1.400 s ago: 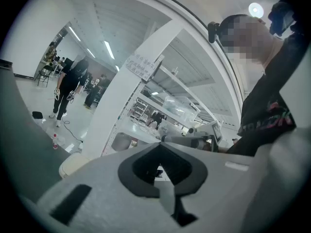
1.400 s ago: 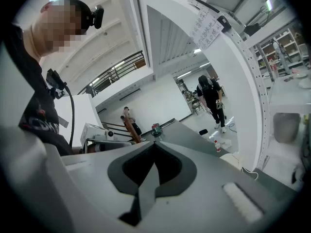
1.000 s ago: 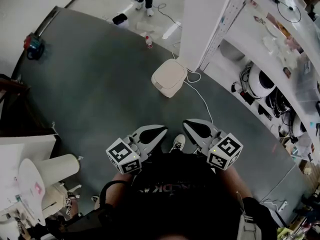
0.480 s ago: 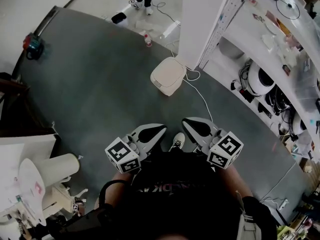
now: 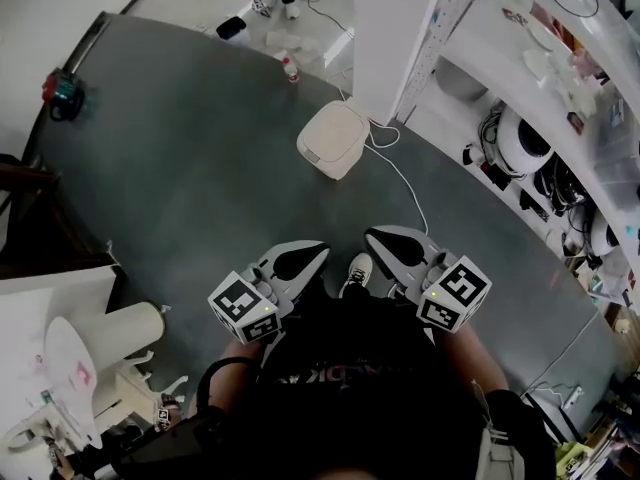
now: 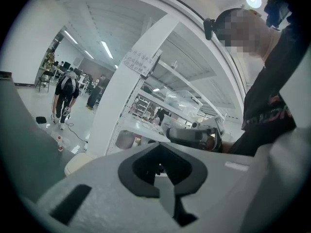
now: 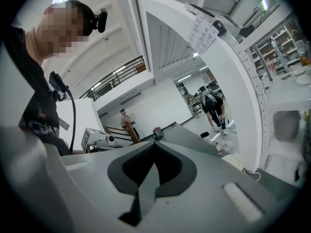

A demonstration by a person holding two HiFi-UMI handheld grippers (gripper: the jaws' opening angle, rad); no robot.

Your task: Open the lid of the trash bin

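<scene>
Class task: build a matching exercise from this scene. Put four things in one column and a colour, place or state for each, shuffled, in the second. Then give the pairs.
Column A
1. trash bin
2. bottle
3. cable
4. left claw

Column B
a. shut, holding nothing
b. red cap
c. cream, lid down
d. white, trailing over the grey floor

Pairs: 1-c, 2-b, 3-d, 4-a

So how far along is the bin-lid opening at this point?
Nothing is done yet: the cream plastic trash bin on the grey floor by the white pillar has its lid closed. In hand: nothing; the left gripper and right gripper are shut, empty, held near the person's body, well short of the bin. Left: approach, reach the lid, open it.
</scene>
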